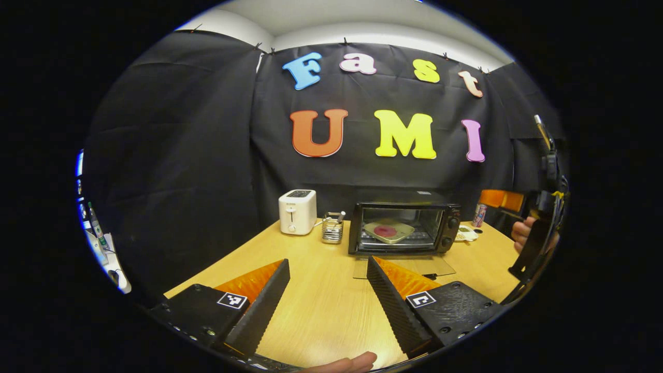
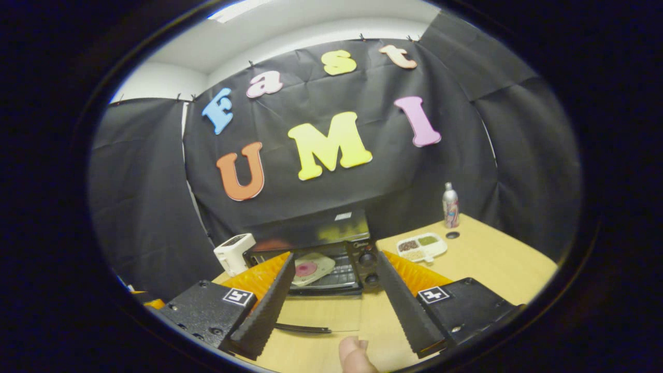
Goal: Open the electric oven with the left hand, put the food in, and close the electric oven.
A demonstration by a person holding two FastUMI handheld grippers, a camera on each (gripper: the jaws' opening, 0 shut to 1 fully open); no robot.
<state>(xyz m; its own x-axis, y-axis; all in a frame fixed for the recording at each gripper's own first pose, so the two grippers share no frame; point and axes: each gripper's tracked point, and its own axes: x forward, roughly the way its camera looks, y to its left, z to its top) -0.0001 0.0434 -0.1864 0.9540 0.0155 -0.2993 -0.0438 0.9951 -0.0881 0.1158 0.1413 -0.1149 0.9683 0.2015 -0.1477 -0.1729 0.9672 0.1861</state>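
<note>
So it's a booth with black cloth walls and a light wooden table [image 1: 321, 305] taking up the lower half of both views. In the left gripper view the electric oven [image 1: 404, 228] sits just right of centre at the back of the table, door [image 1: 404, 267] dropped all the way down flat toward the camera. Inside on the rack there's the food [image 1: 388, 231], a pale plate with a round red thing on it, tilted a bit. Left of the oven is a small metal rack thing [image 1: 332, 228], and further left a white toaster [image 1: 297, 211]. Right of the oven, a white divided snack tray [image 1: 466, 234] and a can [image 1: 480, 215] near the wall.

The left gripper [image 1: 327, 290] hangs low at the bottom centre, fingers spread wide with nothing between them, well back from the oven. Over at the right edge of that same view you can see a hand [image 1: 520, 234] holding the other gripper.

In the right gripper view the right gripper [image 2: 334, 298] is also spread wide and empty, pointed at the oven's open front. The food shows just inside, between the fingers near centre frame. The tray and a bottle sit off to the right.
</note>
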